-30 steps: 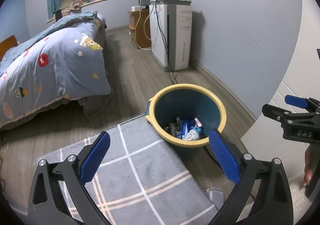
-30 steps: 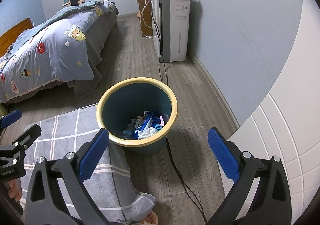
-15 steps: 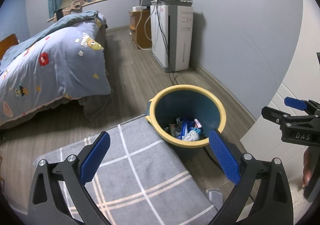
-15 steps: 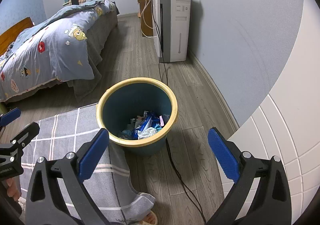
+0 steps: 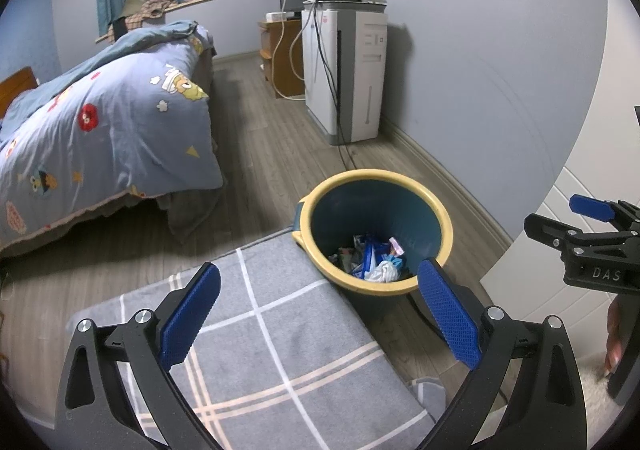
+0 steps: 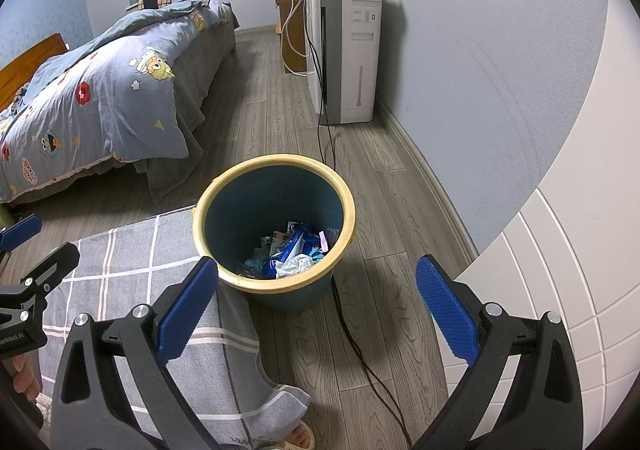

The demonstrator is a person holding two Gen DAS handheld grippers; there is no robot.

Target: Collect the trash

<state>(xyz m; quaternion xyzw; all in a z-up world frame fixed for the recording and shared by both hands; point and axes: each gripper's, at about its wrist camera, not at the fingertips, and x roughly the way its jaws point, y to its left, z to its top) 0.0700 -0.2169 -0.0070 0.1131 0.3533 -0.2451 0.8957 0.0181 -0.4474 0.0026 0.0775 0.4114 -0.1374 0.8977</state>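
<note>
A teal trash bin with a yellow rim point(image 5: 436, 210) point(image 6: 348, 206) stands on the wood floor. Crumpled wrappers and tissue point(image 5: 374, 260) point(image 6: 294, 254) lie at its bottom. My left gripper point(image 5: 320, 314) hovers open just short of the bin, over a grey checked cloth, with nothing between its blue pads. My right gripper point(image 6: 320, 302) is open too, held above the bin's near rim, empty. Each gripper shows at the edge of the other's view: the right one point(image 5: 588, 230), the left one point(image 6: 28, 254).
A bed with a cartoon-print duvet point(image 5: 100, 138) fills the left. A white tower appliance point(image 5: 352, 74) stands by the wall, its black cable point(image 6: 360, 350) running past the bin. The grey checked cloth point(image 5: 272, 346) lies on the left of the bin. A foot in a slipper point(image 6: 296, 436) is below.
Both grippers have drifted very slightly; the bin sits marginally lower in the left wrist view. Both stay open and empty.
</note>
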